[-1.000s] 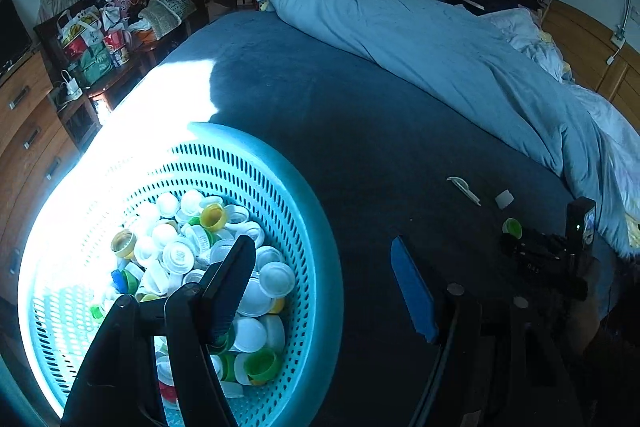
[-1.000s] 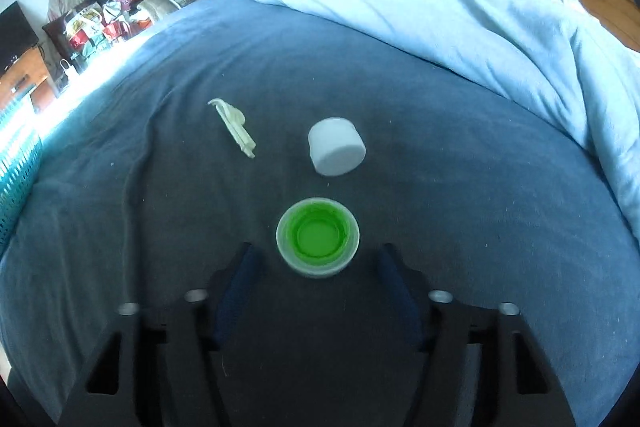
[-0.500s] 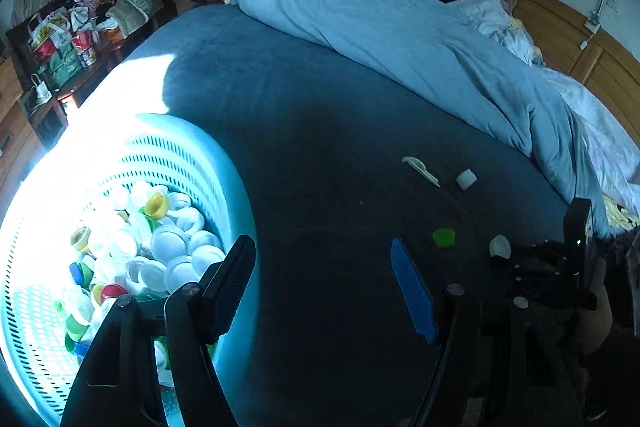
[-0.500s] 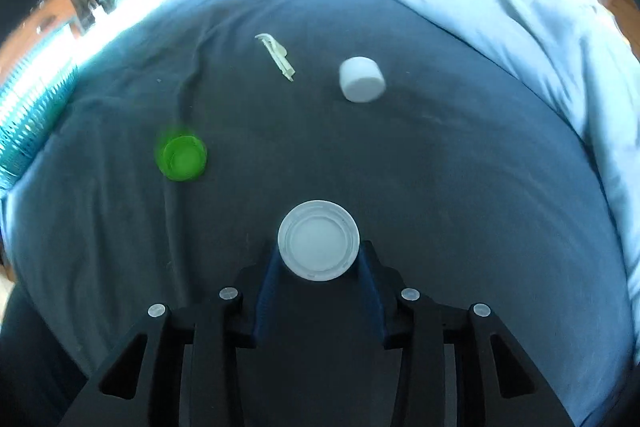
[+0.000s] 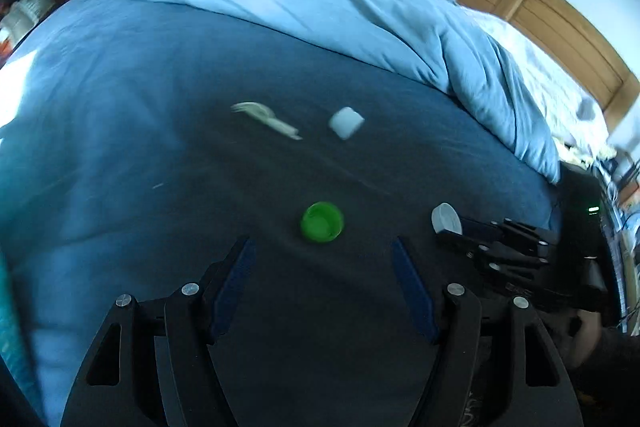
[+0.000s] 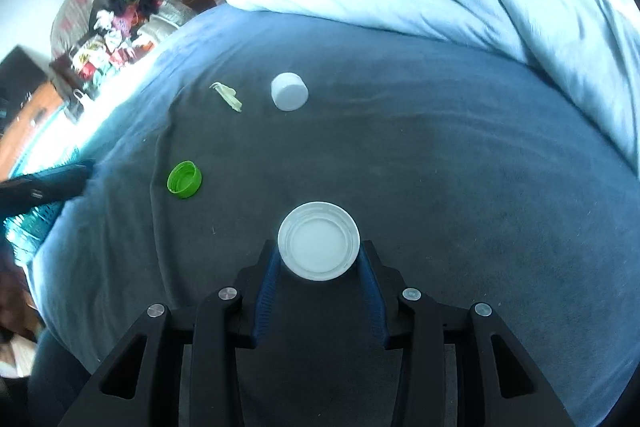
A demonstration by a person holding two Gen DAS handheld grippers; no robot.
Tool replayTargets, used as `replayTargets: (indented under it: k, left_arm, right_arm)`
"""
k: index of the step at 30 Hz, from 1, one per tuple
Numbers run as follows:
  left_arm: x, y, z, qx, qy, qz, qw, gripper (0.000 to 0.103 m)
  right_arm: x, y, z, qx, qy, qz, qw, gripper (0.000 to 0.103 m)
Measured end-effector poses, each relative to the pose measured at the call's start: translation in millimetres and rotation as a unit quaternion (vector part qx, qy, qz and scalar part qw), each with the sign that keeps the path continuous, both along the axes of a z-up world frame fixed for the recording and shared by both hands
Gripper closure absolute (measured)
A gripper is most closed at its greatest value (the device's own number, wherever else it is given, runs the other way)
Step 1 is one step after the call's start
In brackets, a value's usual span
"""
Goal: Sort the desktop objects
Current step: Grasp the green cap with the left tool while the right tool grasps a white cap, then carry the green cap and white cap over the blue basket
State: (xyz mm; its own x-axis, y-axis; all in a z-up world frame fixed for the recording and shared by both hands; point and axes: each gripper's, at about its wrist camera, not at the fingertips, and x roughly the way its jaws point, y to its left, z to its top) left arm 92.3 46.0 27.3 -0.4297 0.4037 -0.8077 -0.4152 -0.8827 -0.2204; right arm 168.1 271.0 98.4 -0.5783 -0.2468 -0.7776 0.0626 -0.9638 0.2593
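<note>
White lid point(image 6: 319, 246) is pinched in the right claw point(image 6: 319, 259); the left claw point(image 5: 322, 259), spread, nears the green cap point(image 5: 322, 221). White cap point(image 6: 289, 91) and scrap point(image 6: 227, 96) remain on the bed point(image 6: 460, 155).

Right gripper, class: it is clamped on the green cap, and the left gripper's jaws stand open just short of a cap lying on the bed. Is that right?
One thing is wrong: the right gripper is clamped on the wide white lid, as the right wrist view shows. The green cap lies loose on the bed, just ahead of the open left gripper.
</note>
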Motion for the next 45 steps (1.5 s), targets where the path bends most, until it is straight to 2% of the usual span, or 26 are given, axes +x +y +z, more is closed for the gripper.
replayTargets:
  k: [4,8,9,12,17,21,30,34,39,45]
  left_arm:
    - [-13,21,-28,-0.012,0.000,-0.003,0.9999,0.039]
    - [-19,30,-42,-0.025,0.009,0.000,0.9996,0.039]
    - [-19,31,-43,-0.028,0.013,0.000,0.9995,0.043]
    - [-20,37,-46,-0.038,0.019,-0.003,0.9991,0.077]
    - [-11,44,-43,-0.035,0.023,-0.020,0.9989,0.077]
    - [2,36,-20,-0.023,0.036,-0.010,0.9990,0.077]
    - [48,-10,70,-0.031,0.099,0.040,0.9938,0.077]
    - [64,-32,105,-0.034,0.128,0.061,0.9893,0.077]
    - [79,-66,129,-0.031,0.138,0.094,0.9854,0.077]
    - [90,-109,143,-0.018,0.139,0.144,0.9795,0.077]
  right_arm:
    - [3,5,0,-0.008,0.001,0.000,1.000,0.059]
    - [5,11,0,-0.021,0.001,-0.002,1.000,0.059]
    - [7,13,0,-0.024,0.002,-0.003,1.000,0.059]
    - [8,14,0,-0.027,0.004,-0.004,1.000,0.059]
    - [9,17,0,-0.032,0.008,-0.005,0.999,0.060]
    - [13,18,7,-0.030,0.024,-0.007,0.999,0.060]
    - [35,4,31,-0.021,0.033,-0.002,0.999,0.060]
    - [50,-15,54,-0.012,0.045,0.020,0.999,0.060]
    - [58,-39,90,0.002,0.067,0.048,0.997,0.060]
    - [59,-71,134,0.009,0.094,0.077,0.992,0.060]
